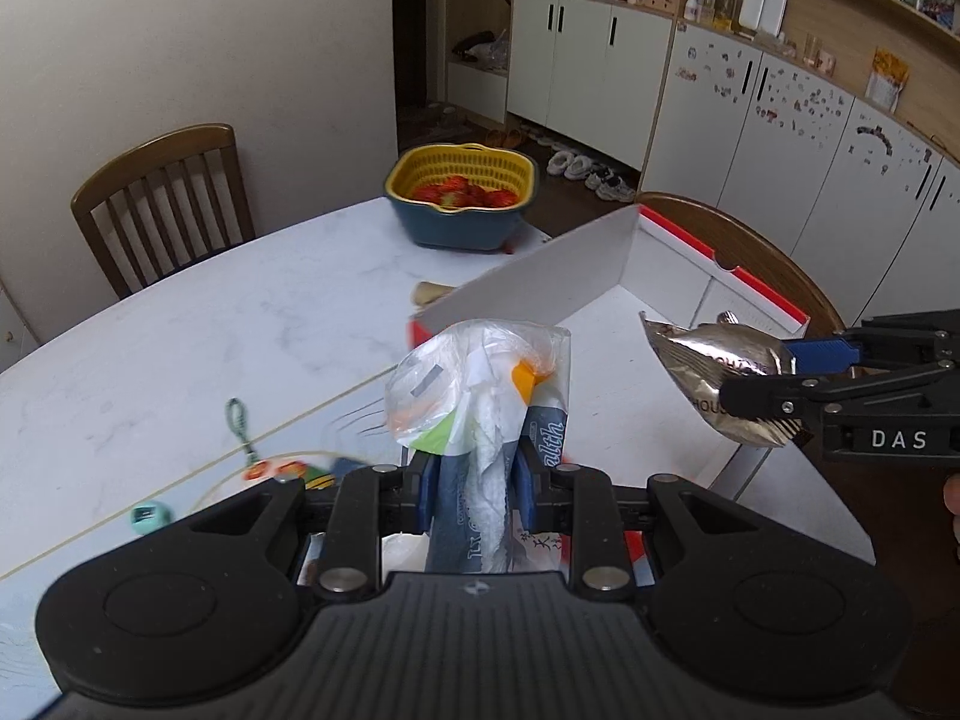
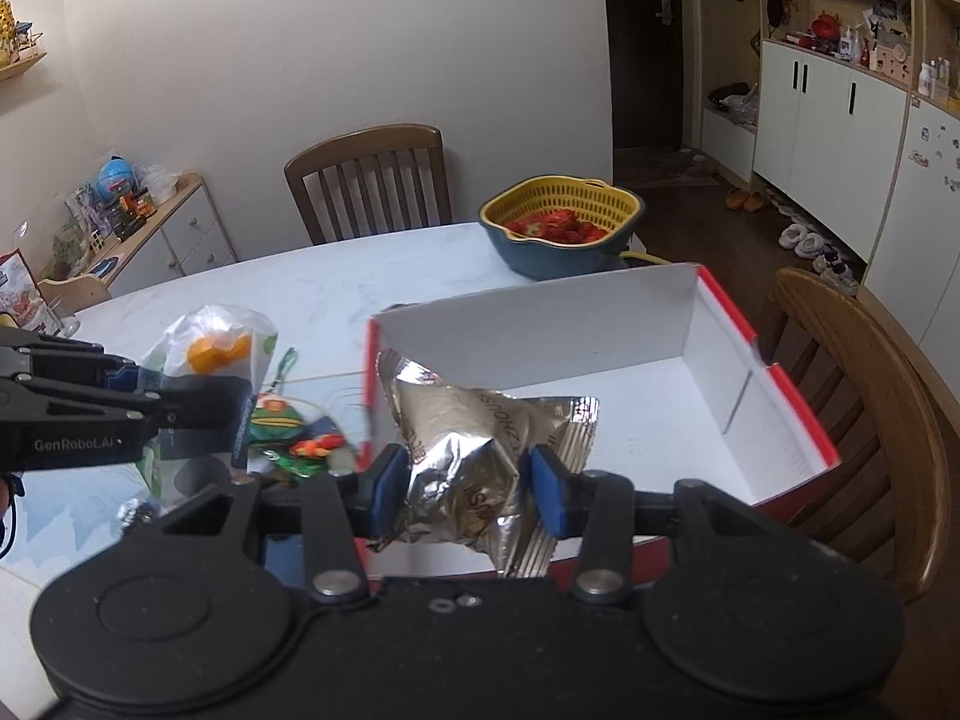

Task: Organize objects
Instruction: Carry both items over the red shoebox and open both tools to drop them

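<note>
My left gripper [image 1: 474,492] is shut on a clear plastic packet [image 1: 474,390] with white, orange, green and blue parts, held above the table just left of the box; it also shows in the right wrist view [image 2: 210,342]. My right gripper [image 2: 468,480] is shut on a crumpled silver foil packet [image 2: 474,444], held over the near edge of the open white box with red sides [image 2: 708,324]. In the left wrist view the right gripper [image 1: 792,384] holds the foil packet [image 1: 708,372] over the box [image 1: 678,258].
A yellow and blue colander basket [image 2: 564,228] of red fruit stands at the far table edge. Small toys and a green cord [image 1: 240,426] lie on the white table [image 1: 210,312]. Wooden chairs stand behind [image 2: 372,174] and to the right [image 2: 864,396].
</note>
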`<control>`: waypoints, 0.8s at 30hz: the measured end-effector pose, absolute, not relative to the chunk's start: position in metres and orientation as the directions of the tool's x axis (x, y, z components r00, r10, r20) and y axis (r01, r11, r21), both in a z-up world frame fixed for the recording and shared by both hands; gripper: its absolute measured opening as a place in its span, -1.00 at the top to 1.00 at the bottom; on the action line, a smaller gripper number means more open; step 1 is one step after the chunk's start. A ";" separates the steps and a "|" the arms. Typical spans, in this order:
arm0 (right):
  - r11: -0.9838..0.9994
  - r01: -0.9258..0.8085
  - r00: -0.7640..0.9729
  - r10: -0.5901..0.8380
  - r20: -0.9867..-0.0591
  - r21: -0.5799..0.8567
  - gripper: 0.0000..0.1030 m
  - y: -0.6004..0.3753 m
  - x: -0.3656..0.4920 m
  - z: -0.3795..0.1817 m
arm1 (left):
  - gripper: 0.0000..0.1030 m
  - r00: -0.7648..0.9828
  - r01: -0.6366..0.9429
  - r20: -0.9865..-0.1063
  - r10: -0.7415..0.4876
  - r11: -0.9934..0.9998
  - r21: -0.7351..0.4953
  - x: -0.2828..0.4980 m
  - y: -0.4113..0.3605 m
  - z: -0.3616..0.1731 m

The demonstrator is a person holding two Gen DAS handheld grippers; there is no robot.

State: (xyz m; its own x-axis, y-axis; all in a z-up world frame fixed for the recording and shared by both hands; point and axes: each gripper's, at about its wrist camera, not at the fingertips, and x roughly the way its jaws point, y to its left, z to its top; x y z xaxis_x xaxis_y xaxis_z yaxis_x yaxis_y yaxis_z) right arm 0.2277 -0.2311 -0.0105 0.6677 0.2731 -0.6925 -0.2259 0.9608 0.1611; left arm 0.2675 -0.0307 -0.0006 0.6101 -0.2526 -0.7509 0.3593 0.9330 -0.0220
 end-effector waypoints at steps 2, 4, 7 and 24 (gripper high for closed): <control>0.959 -0.235 0.664 0.279 -0.694 0.161 0.15 -0.245 0.234 -0.013 | 0.51 0.605 0.362 -0.756 -0.251 0.932 -0.020 0.271 -0.048 -0.002; 0.957 -0.244 0.660 0.284 -0.696 0.160 0.15 -0.259 0.240 -0.016 | 0.51 0.601 0.366 -0.760 -0.248 0.930 -0.014 0.276 -0.067 -0.005; 0.955 -0.254 0.657 0.288 -0.697 0.156 0.15 -0.277 0.250 -0.019 | 0.51 0.592 0.369 -0.768 -0.242 0.929 -0.008 0.283 -0.092 -0.008; 0.940 -0.323 0.566 0.283 -0.775 0.108 0.15 -0.311 0.304 -0.070 | 0.51 0.475 0.364 -0.866 -0.154 0.931 0.034 0.353 -0.158 -0.063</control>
